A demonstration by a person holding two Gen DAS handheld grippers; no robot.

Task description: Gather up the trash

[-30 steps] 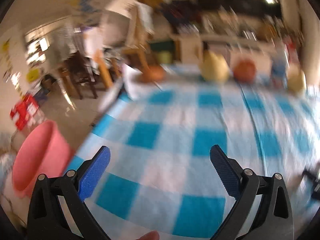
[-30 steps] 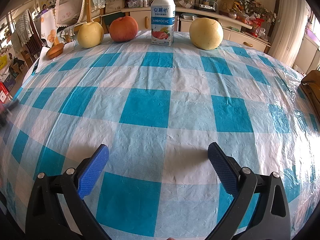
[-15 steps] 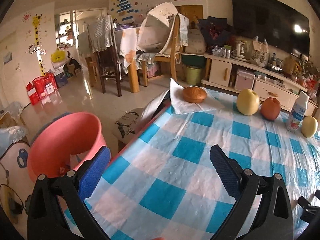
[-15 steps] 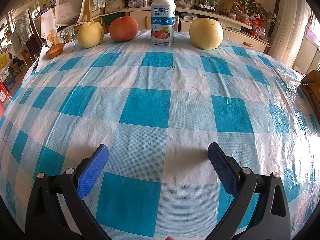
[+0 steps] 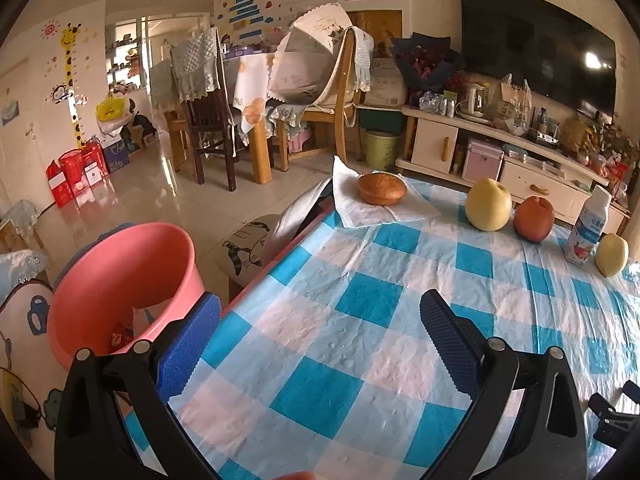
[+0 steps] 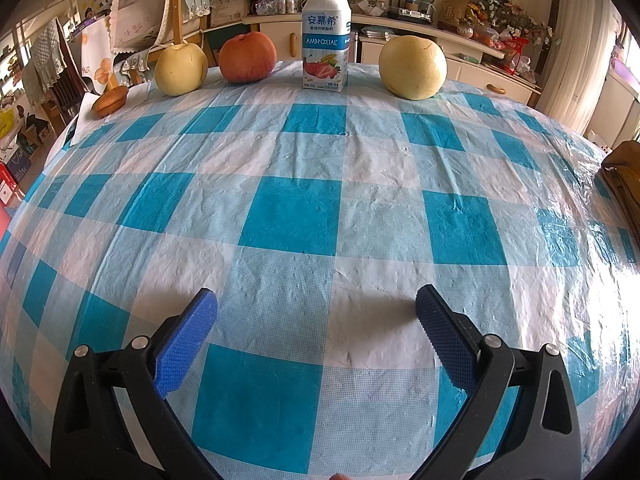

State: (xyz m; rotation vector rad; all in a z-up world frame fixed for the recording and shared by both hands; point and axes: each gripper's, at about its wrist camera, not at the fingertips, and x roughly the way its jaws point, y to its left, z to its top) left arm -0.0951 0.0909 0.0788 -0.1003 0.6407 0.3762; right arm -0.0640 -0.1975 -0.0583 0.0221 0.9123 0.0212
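Pink plastic bin (image 5: 120, 280) stands on the floor off the worktop's (image 5: 360, 360) left edge, just ahead-left of the left claw (image 5: 320, 344); a few scraps, one red, lie at its bottom. Left claw: blue pads apart, nothing between them, hanging over the checked cloth near that edge. Right claw (image 6: 316, 340): pads likewise apart and empty, over the middle of the cloth.

Candidates for trash: white napkin (image 5: 380, 208) at the far-left corner, lying flat with a brown bun (image 5: 382, 189) sitting on it; one corner stands up toward the edge. The bottle (image 6: 325, 36) is upright, long axis vertical, cap on, label facing the right claw, dead ahead of it at the far edge between the red apple (image 6: 248, 58) and a yellow pear (image 6: 412, 67). Cannot tell whether the bottle is empty.

Judgement: the napkin lies ahead and slightly right of the left claw, and the bin is on that side too, so the left is nearer. For the bottle, the right claw has the straight line; a grasp across the body, pads either side, suits its upright axis.
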